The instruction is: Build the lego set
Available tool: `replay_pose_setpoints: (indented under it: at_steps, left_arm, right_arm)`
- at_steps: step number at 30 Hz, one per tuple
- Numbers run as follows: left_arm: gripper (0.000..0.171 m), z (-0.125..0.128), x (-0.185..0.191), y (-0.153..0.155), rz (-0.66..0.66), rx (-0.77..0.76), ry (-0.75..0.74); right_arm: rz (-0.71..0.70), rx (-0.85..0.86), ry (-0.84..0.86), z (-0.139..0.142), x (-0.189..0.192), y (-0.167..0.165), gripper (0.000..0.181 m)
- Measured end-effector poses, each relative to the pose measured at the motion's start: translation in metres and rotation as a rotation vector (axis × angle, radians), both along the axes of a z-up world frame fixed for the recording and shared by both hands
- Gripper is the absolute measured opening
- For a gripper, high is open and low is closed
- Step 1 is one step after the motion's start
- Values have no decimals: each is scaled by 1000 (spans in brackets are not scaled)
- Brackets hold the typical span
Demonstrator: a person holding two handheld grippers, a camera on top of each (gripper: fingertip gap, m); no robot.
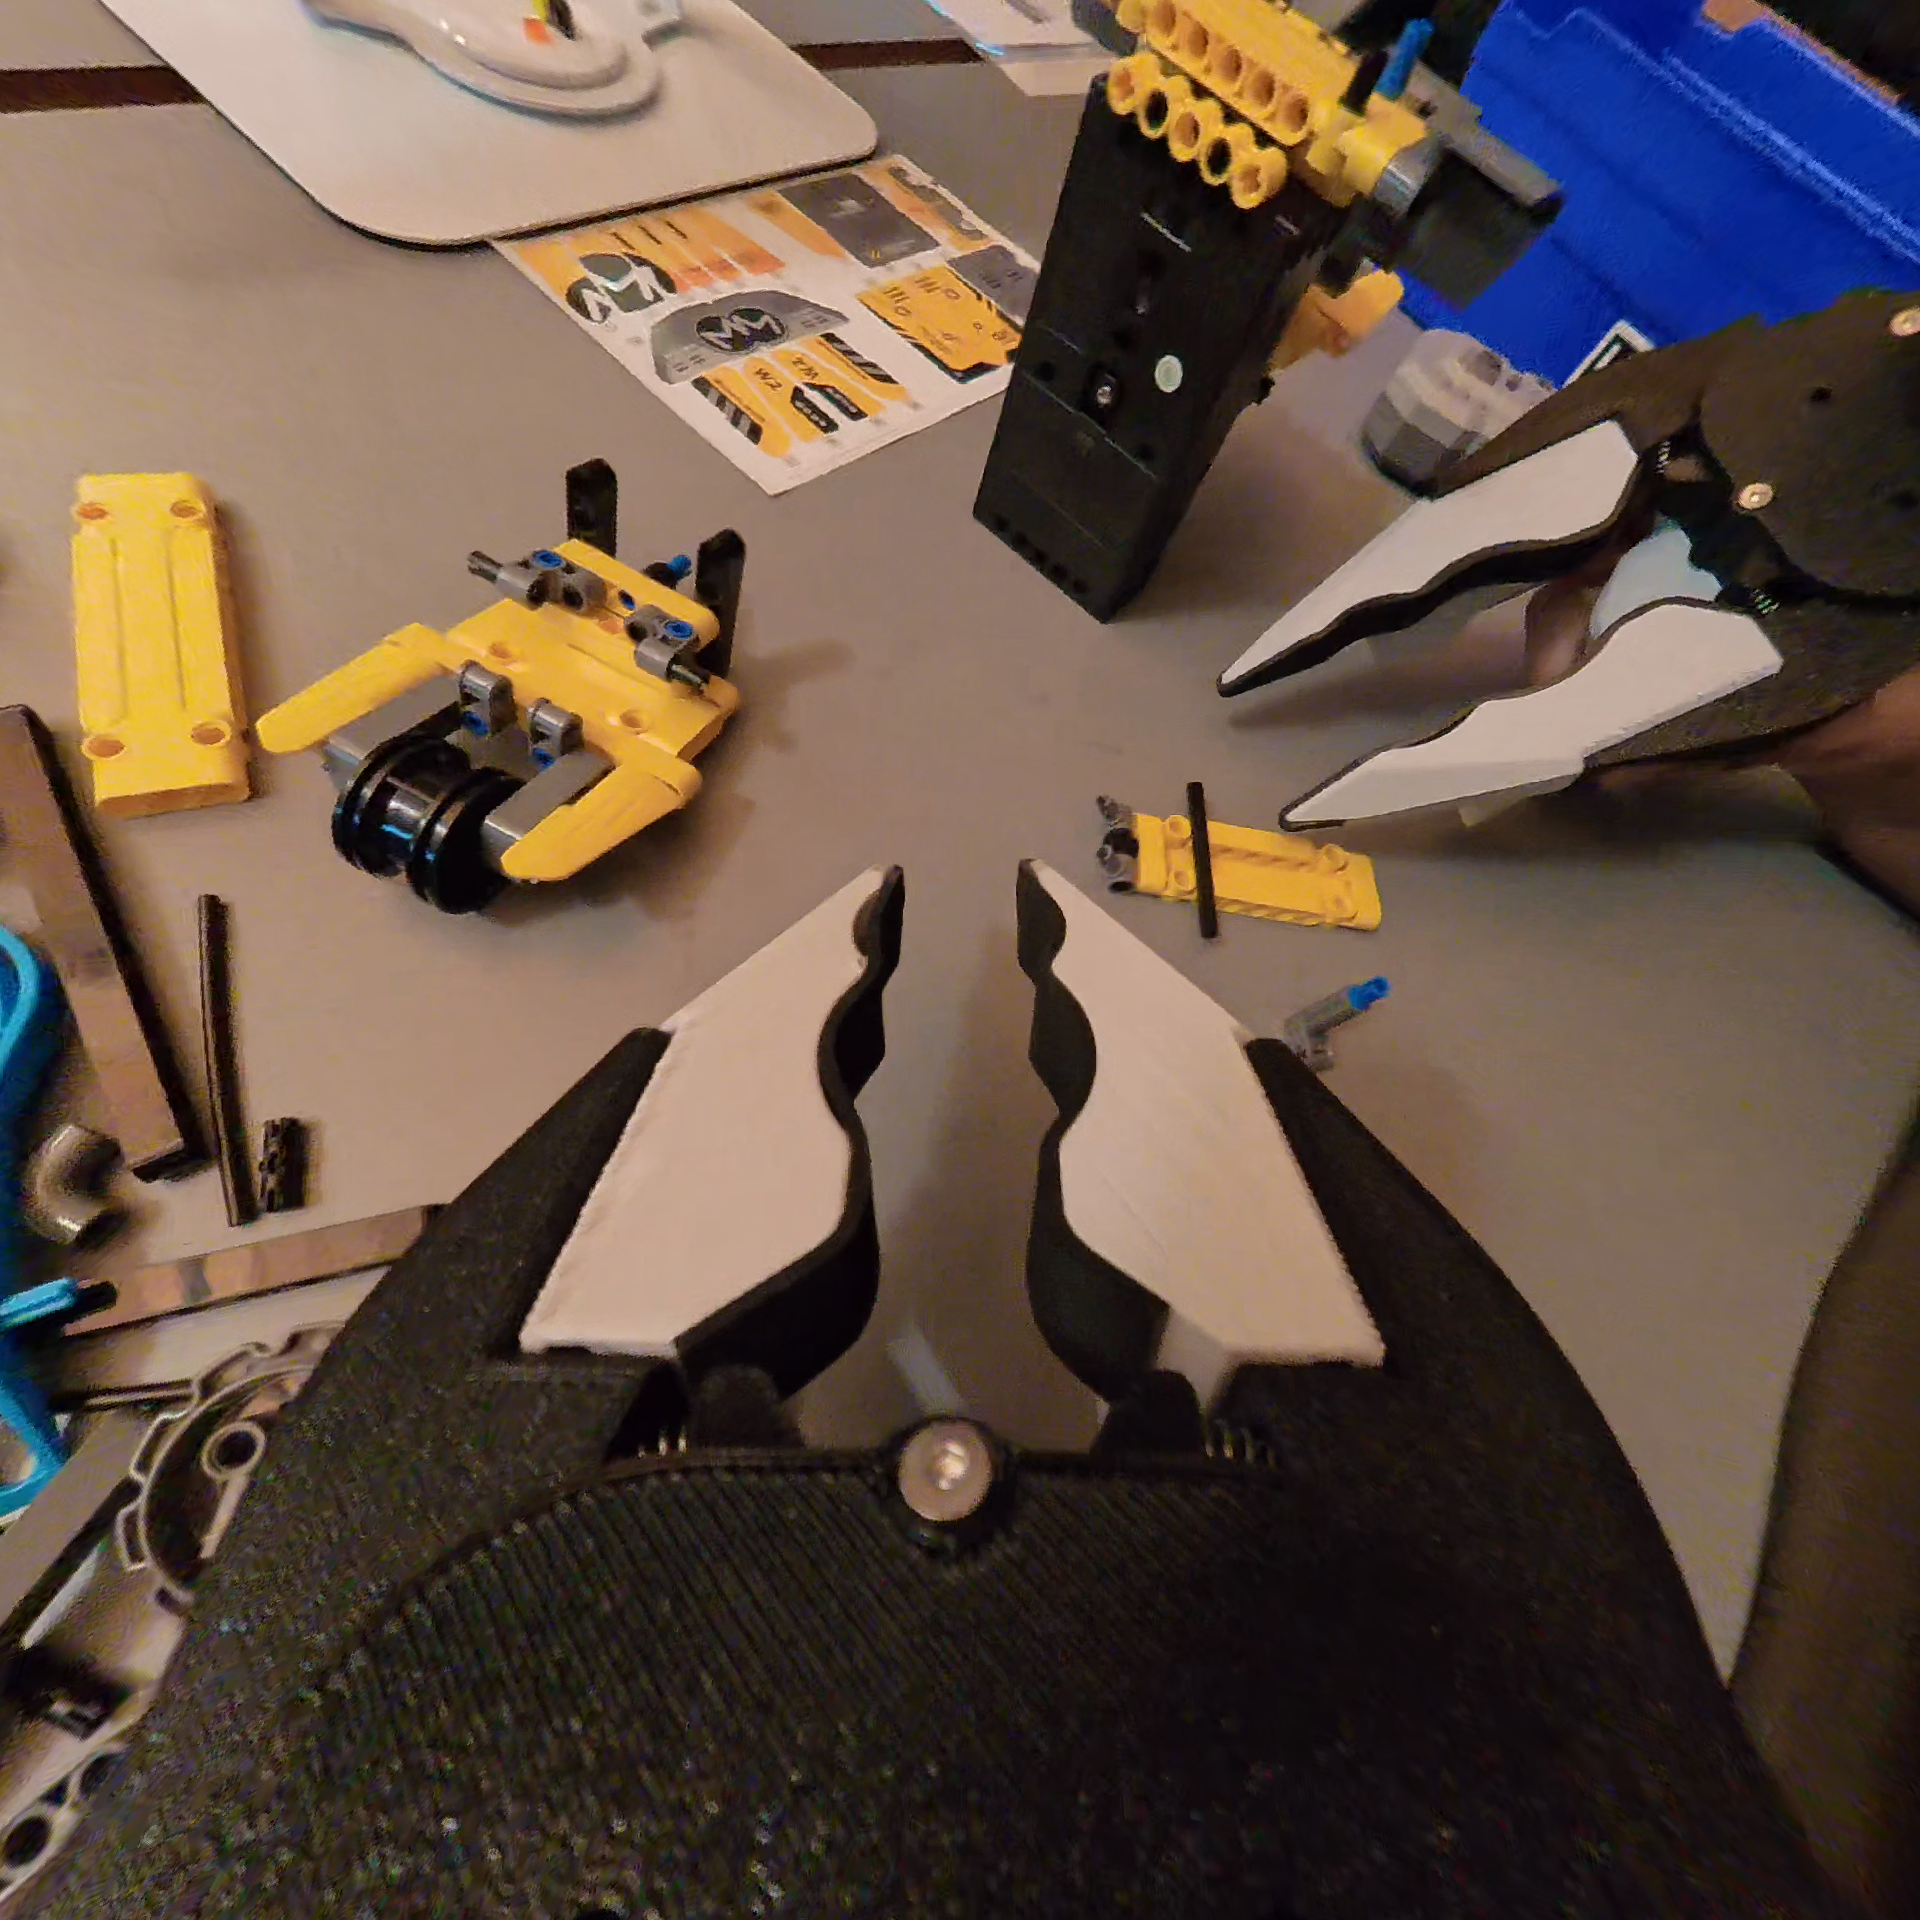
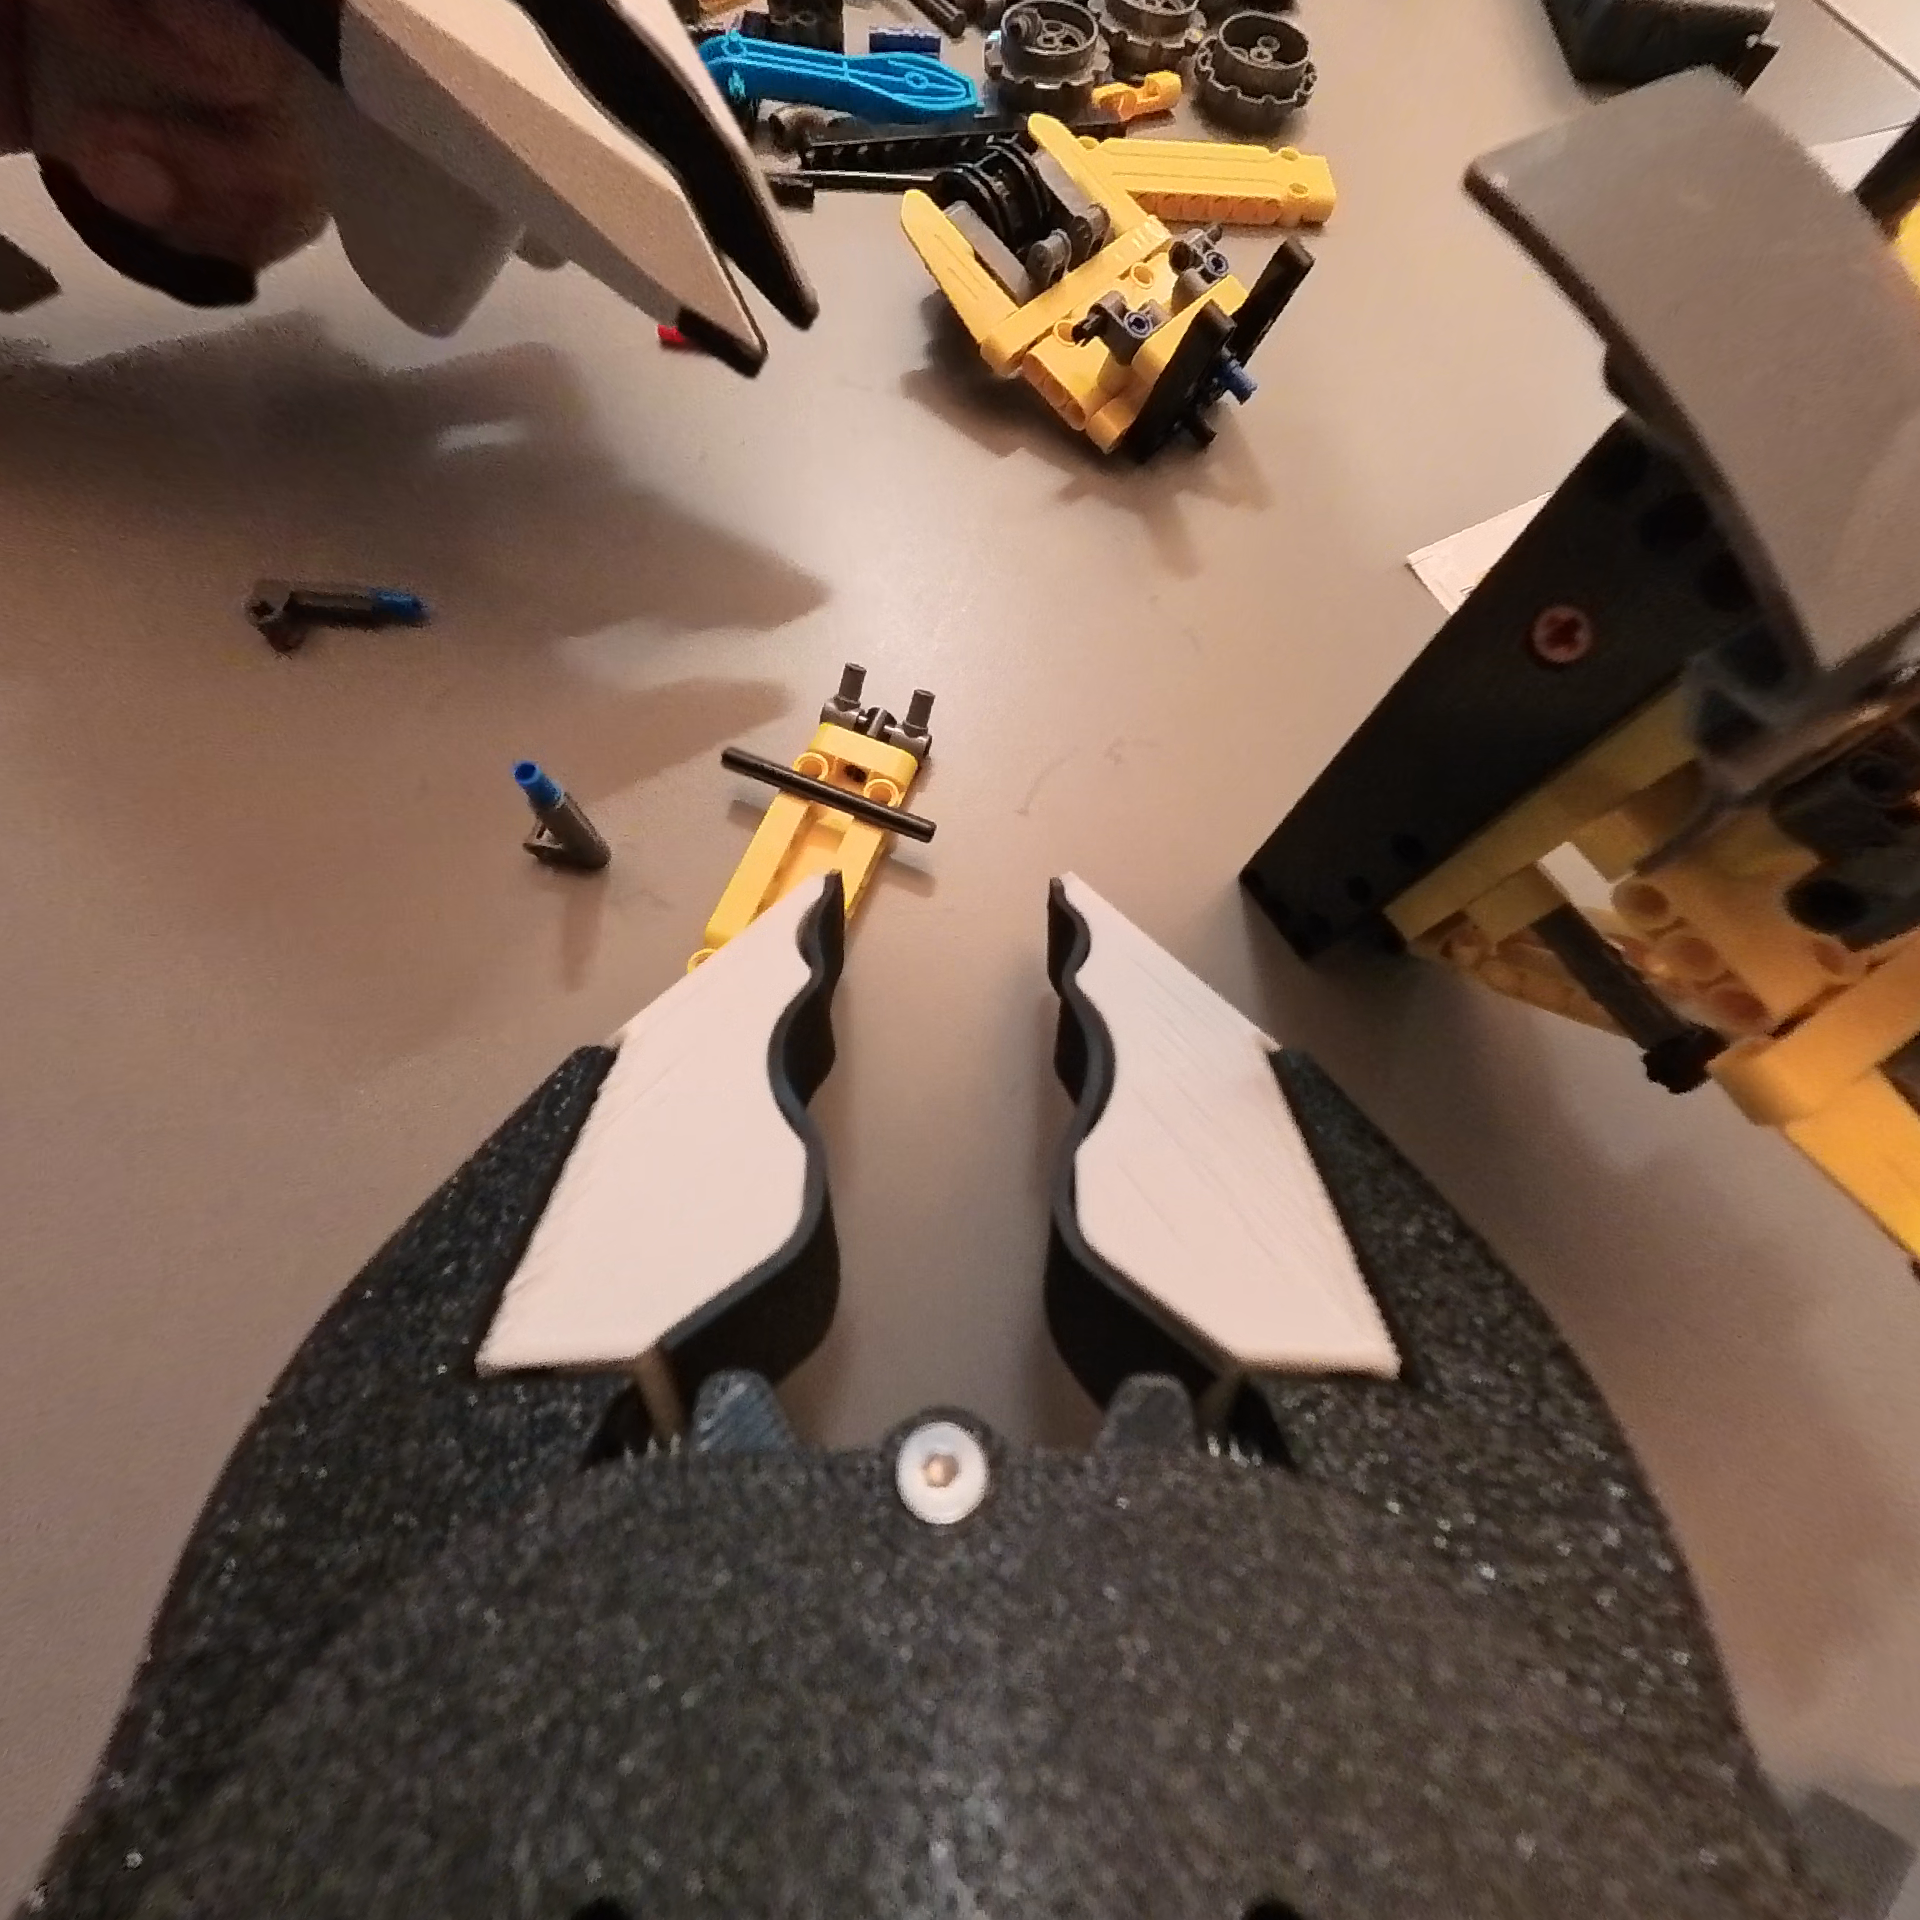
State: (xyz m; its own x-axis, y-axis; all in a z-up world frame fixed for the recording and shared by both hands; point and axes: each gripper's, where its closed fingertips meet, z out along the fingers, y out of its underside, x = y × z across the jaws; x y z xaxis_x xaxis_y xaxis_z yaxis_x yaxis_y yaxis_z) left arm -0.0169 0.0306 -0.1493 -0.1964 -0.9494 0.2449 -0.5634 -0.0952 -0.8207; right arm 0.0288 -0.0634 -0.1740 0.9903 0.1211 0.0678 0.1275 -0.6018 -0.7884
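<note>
A small yellow piece [image 1: 1262,878] with a black axle [image 1: 1202,862] across it lies on the grey table. In the right wrist view the yellow piece [image 2: 821,821] lies just ahead of my right gripper [image 2: 943,888], which is open and empty; its left fingertip overlaps the piece's near end. My left gripper [image 1: 961,878] is open and empty, above bare table to the left of the piece. The right gripper [image 1: 1257,748] also shows in the left wrist view, and the left gripper [image 2: 774,332] in the right wrist view. A grey-blue pin [image 1: 1335,1013] [image 2: 561,816] lies close by.
A yellow wheeled assembly [image 1: 520,707] [image 2: 1091,301] lies farther off. A tall black block with yellow beams [image 1: 1132,395] [image 2: 1507,727] stands by a blue bin [image 1: 1714,177]. There are also a yellow panel [image 1: 156,644], a sticker sheet [image 1: 779,301], a second pin [image 2: 332,605] and loose wheels [image 2: 1143,42]. The right tips stand about 6 cm off the grey-blue pin [image 2: 561,816].
</note>
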Motion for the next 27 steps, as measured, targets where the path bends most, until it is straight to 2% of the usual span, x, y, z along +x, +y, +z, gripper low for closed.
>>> replay_pose_setpoints:
  at_steps: [8,17,27]
  left_arm:
    - [20,-13,1,-17,-75,3,22]
    - [21,-15,2,-14,-61,-55,49]
    - [24,-22,3,-17,-67,-18,87]
  right_arm:
    - [-5,-5,10,-1,1,0,39]
    - [-11,-9,21,-1,2,0,39]
    - [-18,-13,28,-2,4,1,39]
